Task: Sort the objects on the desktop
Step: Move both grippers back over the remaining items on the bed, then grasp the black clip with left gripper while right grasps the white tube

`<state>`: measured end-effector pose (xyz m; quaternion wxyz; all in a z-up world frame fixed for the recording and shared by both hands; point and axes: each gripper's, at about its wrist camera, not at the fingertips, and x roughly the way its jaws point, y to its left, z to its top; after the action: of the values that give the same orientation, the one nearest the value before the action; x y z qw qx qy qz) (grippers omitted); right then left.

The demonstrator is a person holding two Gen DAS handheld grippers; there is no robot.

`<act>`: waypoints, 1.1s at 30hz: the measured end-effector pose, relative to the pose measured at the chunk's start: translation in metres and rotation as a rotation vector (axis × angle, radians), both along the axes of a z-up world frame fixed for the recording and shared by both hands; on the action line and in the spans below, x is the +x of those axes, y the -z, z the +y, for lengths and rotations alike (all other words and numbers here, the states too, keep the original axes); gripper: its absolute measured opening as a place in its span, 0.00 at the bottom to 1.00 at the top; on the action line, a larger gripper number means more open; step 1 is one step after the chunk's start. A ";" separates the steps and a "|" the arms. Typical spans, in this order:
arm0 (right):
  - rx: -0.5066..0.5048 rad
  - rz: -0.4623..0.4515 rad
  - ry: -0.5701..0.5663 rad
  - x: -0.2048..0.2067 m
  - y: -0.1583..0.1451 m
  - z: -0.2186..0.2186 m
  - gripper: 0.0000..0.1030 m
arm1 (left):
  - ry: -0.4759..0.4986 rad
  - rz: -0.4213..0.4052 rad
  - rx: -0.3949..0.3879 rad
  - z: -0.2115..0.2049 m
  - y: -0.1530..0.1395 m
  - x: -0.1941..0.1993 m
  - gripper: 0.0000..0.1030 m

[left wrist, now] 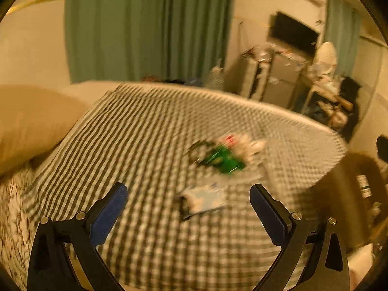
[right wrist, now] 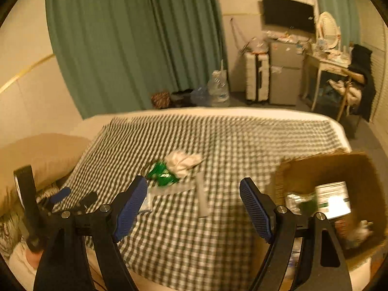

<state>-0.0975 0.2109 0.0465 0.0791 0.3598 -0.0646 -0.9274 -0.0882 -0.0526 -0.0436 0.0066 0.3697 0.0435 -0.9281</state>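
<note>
On the green-and-white checked cloth [left wrist: 145, 133] lies a small pile: a green packet [left wrist: 223, 161], crumpled white tissue [left wrist: 246, 145] and, nearer, a pale blue packet [left wrist: 206, 200]. My left gripper [left wrist: 189, 187] hovers open just short of the blue packet and holds nothing. In the right wrist view the green packet [right wrist: 162, 173] and the tissue [right wrist: 183, 161] lie just beyond my right gripper [right wrist: 194, 183], which is open and empty over the cloth [right wrist: 242, 140]. A clear flat strip [right wrist: 202, 198] lies between its fingers. The left gripper [right wrist: 72, 196] shows at the lower left.
An open cardboard box [right wrist: 325, 167] at the right holds a white-labelled can [right wrist: 333, 198] and other items. A tan pillow [right wrist: 41, 160] lies left. Beyond the bed are a green curtain [right wrist: 133, 43], a suitcase [right wrist: 257, 80], a small fridge [right wrist: 285, 72] and a cluttered dressing table [right wrist: 332, 60].
</note>
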 end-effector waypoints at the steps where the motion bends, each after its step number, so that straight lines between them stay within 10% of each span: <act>1: -0.004 -0.017 -0.007 -0.007 0.011 -0.008 0.76 | -0.032 -0.017 -0.002 -0.005 0.014 -0.001 1.00; 16: 0.031 -0.183 0.040 -0.106 0.138 -0.037 0.76 | -0.099 -0.088 0.128 -0.027 0.113 -0.036 1.00; 21: 0.072 -0.225 0.069 -0.119 0.170 -0.033 0.62 | -0.068 -0.115 0.145 -0.017 0.125 -0.055 1.00; 28: 0.056 -0.279 0.070 -0.126 0.193 -0.024 0.55 | -0.028 -0.148 0.192 -0.013 0.134 -0.059 0.65; 33: 0.089 -0.306 0.047 -0.124 0.204 -0.031 0.31 | -0.015 -0.163 0.253 -0.020 0.132 -0.052 0.35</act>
<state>-0.2210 0.1800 -0.1576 0.0307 0.4982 -0.0432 -0.8654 -0.1397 -0.0724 -0.1759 -0.0297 0.4416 0.1618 -0.8820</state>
